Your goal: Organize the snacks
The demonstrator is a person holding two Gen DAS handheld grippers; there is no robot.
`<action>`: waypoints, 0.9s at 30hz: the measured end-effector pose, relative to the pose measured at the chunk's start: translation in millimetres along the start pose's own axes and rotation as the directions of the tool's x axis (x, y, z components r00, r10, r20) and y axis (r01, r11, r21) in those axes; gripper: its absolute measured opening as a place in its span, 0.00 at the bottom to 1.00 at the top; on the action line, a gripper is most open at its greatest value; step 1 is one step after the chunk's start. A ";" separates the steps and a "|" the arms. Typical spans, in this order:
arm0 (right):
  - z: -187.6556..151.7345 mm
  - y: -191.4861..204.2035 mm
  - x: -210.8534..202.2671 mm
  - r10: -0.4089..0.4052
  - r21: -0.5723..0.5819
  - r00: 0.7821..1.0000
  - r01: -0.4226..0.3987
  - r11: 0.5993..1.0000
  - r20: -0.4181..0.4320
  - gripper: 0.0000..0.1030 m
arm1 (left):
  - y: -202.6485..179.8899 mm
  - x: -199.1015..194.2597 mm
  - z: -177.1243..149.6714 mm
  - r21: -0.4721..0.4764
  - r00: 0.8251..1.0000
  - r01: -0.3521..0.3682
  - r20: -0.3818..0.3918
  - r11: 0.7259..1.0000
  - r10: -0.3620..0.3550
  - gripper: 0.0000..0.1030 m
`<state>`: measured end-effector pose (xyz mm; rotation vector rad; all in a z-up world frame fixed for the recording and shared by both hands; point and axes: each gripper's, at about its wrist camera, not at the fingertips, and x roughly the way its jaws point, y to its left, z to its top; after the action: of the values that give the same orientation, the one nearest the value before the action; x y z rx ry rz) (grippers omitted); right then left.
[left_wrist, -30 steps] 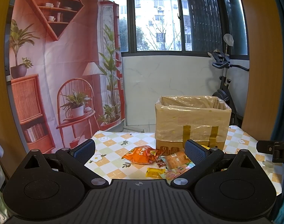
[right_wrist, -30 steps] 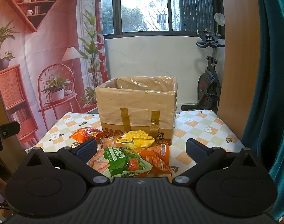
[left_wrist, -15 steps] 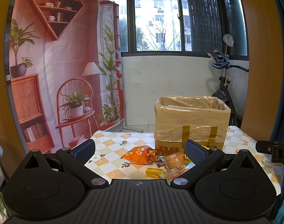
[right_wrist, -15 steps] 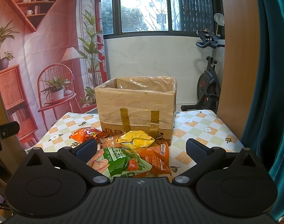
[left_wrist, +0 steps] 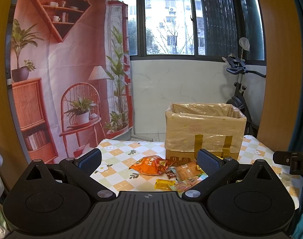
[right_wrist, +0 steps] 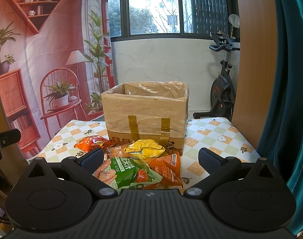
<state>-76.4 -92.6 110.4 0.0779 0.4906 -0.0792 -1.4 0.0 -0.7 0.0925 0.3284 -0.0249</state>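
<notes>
Green packet (right_wrist: 127, 171) seen only from right wrist; both tongs (left_wrist: 149, 159) (right_wrist: 150, 159) spread apart, empty.

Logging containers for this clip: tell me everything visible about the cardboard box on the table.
The brown cardboard box stands upright on the checked floral tablecloth, its top open. A translucent plastic liner is folded over the rim and down the sides, held on the front by two strips of brownish tape. Below the liner the bare card shows printed marks. What is inside cannot be seen from either view. Snack packets lie against its front base, among them a yellow crinkled packet. Neither gripper touches it.
</notes>
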 end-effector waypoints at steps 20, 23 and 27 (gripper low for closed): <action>-2.3 -3.7 3.8 0.020 0.014 1.000 -0.020 1.000 0.015 1.00 | 0.3 4.1 -0.9 -0.019 1.000 -0.014 -0.005 1.000 0.014 1.00; -1.7 -6.5 9.3 0.041 0.017 0.999 -0.041 0.999 0.029 1.00 | 3.9 8.0 0.3 -0.027 1.000 -0.012 -0.012 1.000 0.012 1.00; 1.5 -11.5 21.4 0.108 0.021 0.993 -0.110 0.994 0.056 1.00 | 4.7 21.4 0.5 -0.025 0.999 -0.025 -0.023 0.999 0.024 1.00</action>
<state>-58.0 -105.4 101.0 0.1256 0.4301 0.0199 19.2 4.4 -6.8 0.0723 0.3502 0.0048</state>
